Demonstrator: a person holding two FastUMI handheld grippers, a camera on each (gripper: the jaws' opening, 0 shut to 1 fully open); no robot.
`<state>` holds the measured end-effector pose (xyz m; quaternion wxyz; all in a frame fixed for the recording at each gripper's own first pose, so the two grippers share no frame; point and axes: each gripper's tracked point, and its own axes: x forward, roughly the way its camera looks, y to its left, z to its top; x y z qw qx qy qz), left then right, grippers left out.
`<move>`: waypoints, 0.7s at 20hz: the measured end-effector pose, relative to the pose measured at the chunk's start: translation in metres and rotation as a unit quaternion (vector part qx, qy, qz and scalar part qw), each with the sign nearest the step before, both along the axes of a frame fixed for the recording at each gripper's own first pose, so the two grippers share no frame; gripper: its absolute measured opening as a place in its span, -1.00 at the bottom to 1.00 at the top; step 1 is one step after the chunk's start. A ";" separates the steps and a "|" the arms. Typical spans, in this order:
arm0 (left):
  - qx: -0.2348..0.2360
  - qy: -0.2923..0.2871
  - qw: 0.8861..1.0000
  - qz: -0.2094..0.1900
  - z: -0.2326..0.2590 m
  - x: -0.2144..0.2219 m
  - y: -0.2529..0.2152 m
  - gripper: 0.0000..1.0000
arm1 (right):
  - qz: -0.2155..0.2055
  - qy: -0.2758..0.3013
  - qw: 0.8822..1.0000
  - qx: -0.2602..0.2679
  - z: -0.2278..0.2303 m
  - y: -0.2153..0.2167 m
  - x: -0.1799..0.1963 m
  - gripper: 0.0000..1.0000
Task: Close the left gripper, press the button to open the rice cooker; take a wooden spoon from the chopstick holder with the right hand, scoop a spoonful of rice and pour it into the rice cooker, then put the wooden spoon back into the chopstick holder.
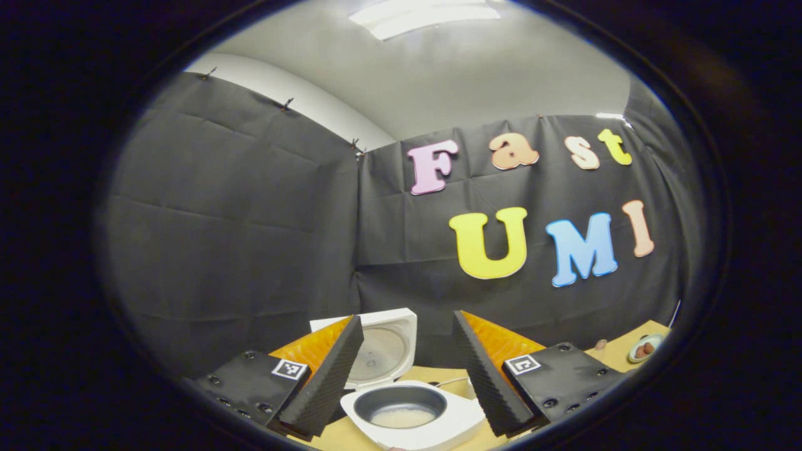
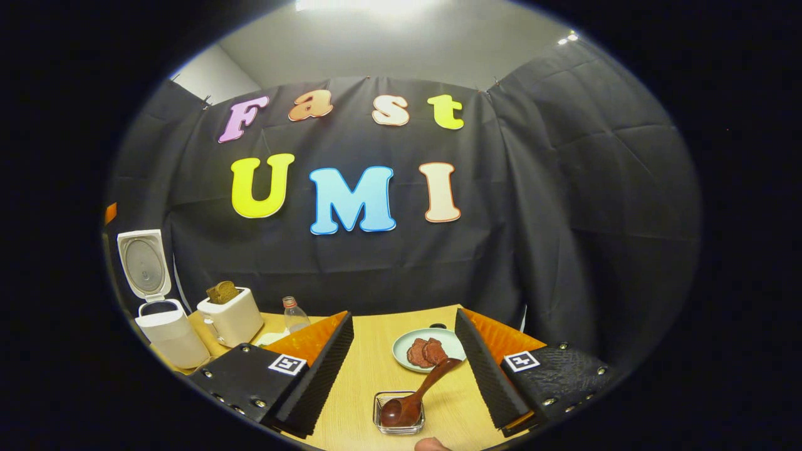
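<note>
Both grippers, left (image 1: 407, 369) and right (image 2: 407, 369), gape wide, holding nothing. The wooden spoon (image 2: 416, 391), bottom centre, rests bowl-down in its holder (image 2: 399, 413); light, rigid, slick. Pinch its upper handle. The cooker (image 1: 410, 410) stands open.

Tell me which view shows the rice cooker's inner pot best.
Left gripper view: the open rice cooker sits close between the fingers, pot interior and the rice at its bottom visible. In the right gripper view the cooker is far off at the left edge, pot interior unseen.
</note>
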<state>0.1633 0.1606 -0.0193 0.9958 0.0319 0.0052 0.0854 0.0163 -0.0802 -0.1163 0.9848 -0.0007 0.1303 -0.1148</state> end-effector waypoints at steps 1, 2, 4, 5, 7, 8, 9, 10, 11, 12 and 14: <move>-0.002 -0.003 1.000 0.007 0.003 0.014 0.011 0.97 | -0.001 -0.001 1.000 -0.005 0.003 0.003 -0.001 0.98; -0.001 -0.004 1.000 0.014 0.005 0.029 0.021 0.97 | -0.003 -0.002 1.000 -0.010 0.006 0.007 -0.005 0.97; 0.007 -0.004 1.000 0.023 0.006 0.060 0.040 0.97 | -0.012 -0.006 1.000 -0.018 0.011 0.013 -0.009 0.98; 0.011 -0.004 1.000 0.026 0.006 0.075 0.048 0.97 | -0.018 -0.006 1.000 -0.022 0.011 0.015 -0.012 0.98; 0.013 -0.005 0.999 0.030 0.005 0.105 0.060 0.97 | -0.033 -0.010 0.999 -0.028 0.014 0.018 -0.018 0.98; 0.011 -0.005 0.999 0.031 0.003 0.120 0.067 0.97 | -0.039 -0.011 0.999 -0.031 0.017 0.020 -0.021 0.98; 0.009 -0.005 0.999 0.034 0.001 0.136 0.073 1.00 | -0.046 -0.013 0.998 -0.034 0.017 0.020 -0.024 0.98; 0.006 -0.003 0.999 0.038 -0.003 0.151 0.079 0.97 | -0.054 -0.012 0.998 -0.038 0.018 0.020 -0.028 0.90; 0.002 0.001 0.999 0.040 -0.008 0.164 0.085 0.97 | -0.060 -0.013 0.997 -0.041 0.019 0.021 -0.032 0.98; -0.003 0.006 0.999 0.043 -0.015 0.177 0.090 0.97 | -0.066 -0.011 0.997 -0.045 0.019 0.020 -0.036 0.98; -0.009 0.020 0.999 0.049 -0.030 0.204 0.102 0.97 | -0.080 -0.011 0.995 -0.054 0.020 0.018 -0.046 0.98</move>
